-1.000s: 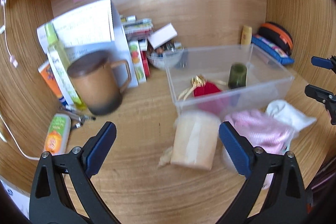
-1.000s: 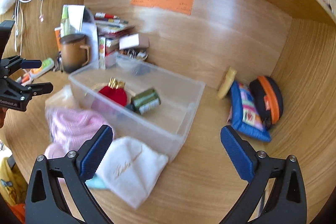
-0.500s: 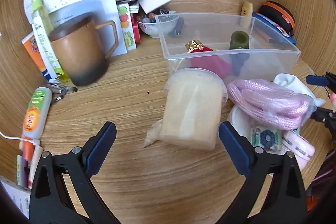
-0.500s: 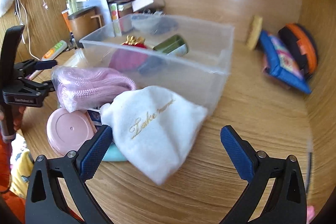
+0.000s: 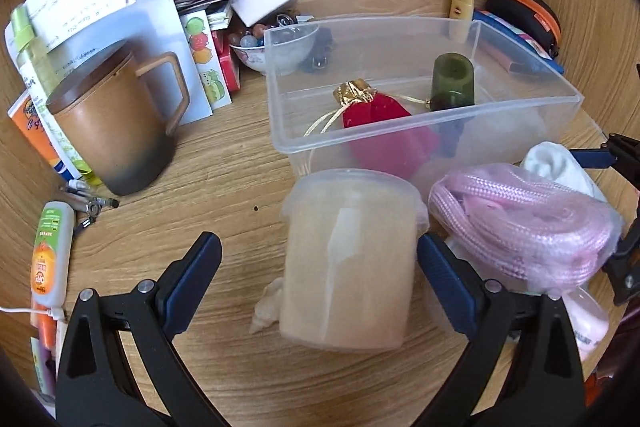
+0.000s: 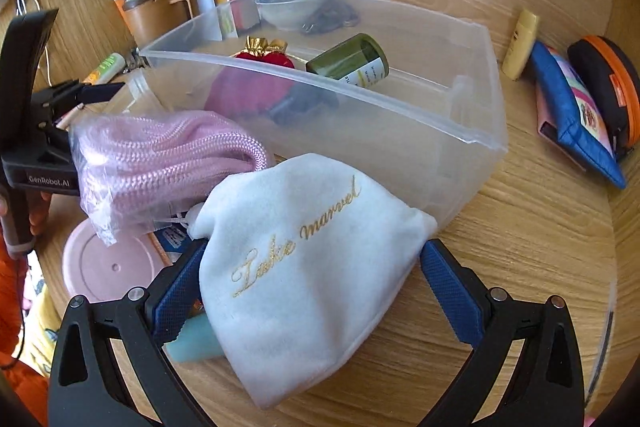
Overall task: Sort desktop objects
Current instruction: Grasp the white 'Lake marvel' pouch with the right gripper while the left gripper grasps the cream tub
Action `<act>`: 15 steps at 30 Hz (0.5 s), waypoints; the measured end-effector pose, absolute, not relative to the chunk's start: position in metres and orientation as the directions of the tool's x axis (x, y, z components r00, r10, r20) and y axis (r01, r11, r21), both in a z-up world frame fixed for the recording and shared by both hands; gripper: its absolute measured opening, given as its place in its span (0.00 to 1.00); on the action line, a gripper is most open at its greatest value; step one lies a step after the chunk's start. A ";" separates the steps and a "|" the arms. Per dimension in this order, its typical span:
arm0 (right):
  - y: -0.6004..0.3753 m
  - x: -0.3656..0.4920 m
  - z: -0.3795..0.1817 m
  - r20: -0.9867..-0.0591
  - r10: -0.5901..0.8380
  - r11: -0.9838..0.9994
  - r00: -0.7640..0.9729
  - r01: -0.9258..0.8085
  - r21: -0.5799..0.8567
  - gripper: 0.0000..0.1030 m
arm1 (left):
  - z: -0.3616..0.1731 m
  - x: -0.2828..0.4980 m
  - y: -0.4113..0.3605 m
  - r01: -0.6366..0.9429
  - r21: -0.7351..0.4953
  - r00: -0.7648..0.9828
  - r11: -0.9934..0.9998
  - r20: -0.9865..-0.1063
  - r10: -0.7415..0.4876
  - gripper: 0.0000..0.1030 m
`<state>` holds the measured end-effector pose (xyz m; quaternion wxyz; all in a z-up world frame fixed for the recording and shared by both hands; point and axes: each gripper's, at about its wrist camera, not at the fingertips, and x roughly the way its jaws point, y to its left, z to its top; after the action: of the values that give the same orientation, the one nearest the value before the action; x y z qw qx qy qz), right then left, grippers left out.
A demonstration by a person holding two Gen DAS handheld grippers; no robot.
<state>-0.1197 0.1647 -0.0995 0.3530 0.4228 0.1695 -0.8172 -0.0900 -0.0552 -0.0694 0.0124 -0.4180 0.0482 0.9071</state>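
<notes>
Right now the white pouch (image 6: 304, 259) (gold script stitched across it) lies on the wooden desk against the clear plastic bin (image 6: 460, 131), between the spread fingers of the right gripper (image 6: 310, 277). The left gripper (image 5: 318, 269), jaws also wide, straddles a translucent tub (image 5: 348, 259) beside bagged pink rope (image 5: 520, 227). Inside the bin sit a red pouch (image 5: 380, 119) and green bottle (image 5: 454, 81).
</notes>
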 end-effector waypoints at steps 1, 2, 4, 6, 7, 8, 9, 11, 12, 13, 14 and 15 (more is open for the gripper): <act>0.165 -0.121 -0.101 -0.810 -0.437 -0.693 -0.392 0.721 0.025 0.99 | -0.069 -0.091 -0.055 -0.063 0.075 -0.652 -0.995 -0.758 -0.016 0.97; 0.165 -0.122 -0.101 -0.809 -0.439 -0.693 -0.390 0.720 0.029 0.99 | -0.070 -0.092 -0.055 -0.062 0.070 -0.650 -0.996 -0.759 -0.013 0.97; 0.168 -0.123 -0.102 -0.808 -0.456 -0.688 -0.373 0.723 0.054 0.95 | -0.070 -0.094 -0.056 -0.061 0.058 -0.649 -0.996 -0.761 -0.004 0.97; 0.168 -0.124 -0.102 -0.807 -0.474 -0.678 -0.352 0.731 0.080 0.83 | -0.070 -0.097 -0.056 -0.056 0.047 -0.648 -0.997 -0.761 0.001 0.97; 0.168 -0.124 -0.102 -0.807 -0.484 -0.667 -0.338 0.739 0.091 0.74 | -0.070 -0.098 -0.057 -0.054 0.039 -0.648 -0.998 -0.762 0.005 0.97; 0.167 -0.124 -0.102 -0.806 -0.487 -0.664 -0.336 0.742 0.092 0.68 | -0.070 -0.099 -0.057 -0.052 0.035 -0.648 -0.998 -0.761 0.007 0.96; 0.167 -0.123 -0.102 -0.804 -0.489 -0.659 -0.337 0.747 0.088 0.67 | -0.071 -0.099 -0.057 -0.049 0.031 -0.651 -0.998 -0.759 0.008 0.96; 0.167 -0.120 -0.101 -0.800 -0.491 -0.656 -0.346 0.751 0.077 0.63 | -0.072 -0.099 -0.057 -0.050 0.018 -0.656 -0.999 -0.754 0.019 0.94; 0.166 -0.119 -0.101 -0.798 -0.491 -0.655 -0.350 0.753 0.072 0.63 | -0.072 -0.099 -0.057 -0.055 0.010 -0.656 -0.998 -0.754 0.028 0.90; 0.167 -0.118 -0.100 -0.795 -0.493 -0.653 -0.352 0.754 0.072 0.61 | -0.072 -0.099 -0.057 -0.061 0.001 -0.658 -0.998 -0.752 0.039 0.87; 0.168 -0.118 -0.100 -0.794 -0.496 -0.653 -0.352 0.754 0.073 0.59 | -0.072 -0.098 -0.056 -0.064 -0.005 -0.661 -0.998 -0.749 0.046 0.78; 0.169 -0.118 -0.099 -0.791 -0.501 -0.654 -0.353 0.753 0.078 0.59 | -0.071 -0.097 -0.055 -0.067 -0.009 -0.663 -0.998 -0.747 0.051 0.71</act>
<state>-0.1182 0.1690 -0.0987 0.3875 0.4165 0.1513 -0.8084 -0.0973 -0.0553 -0.0710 0.0325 -0.4092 0.0096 0.9118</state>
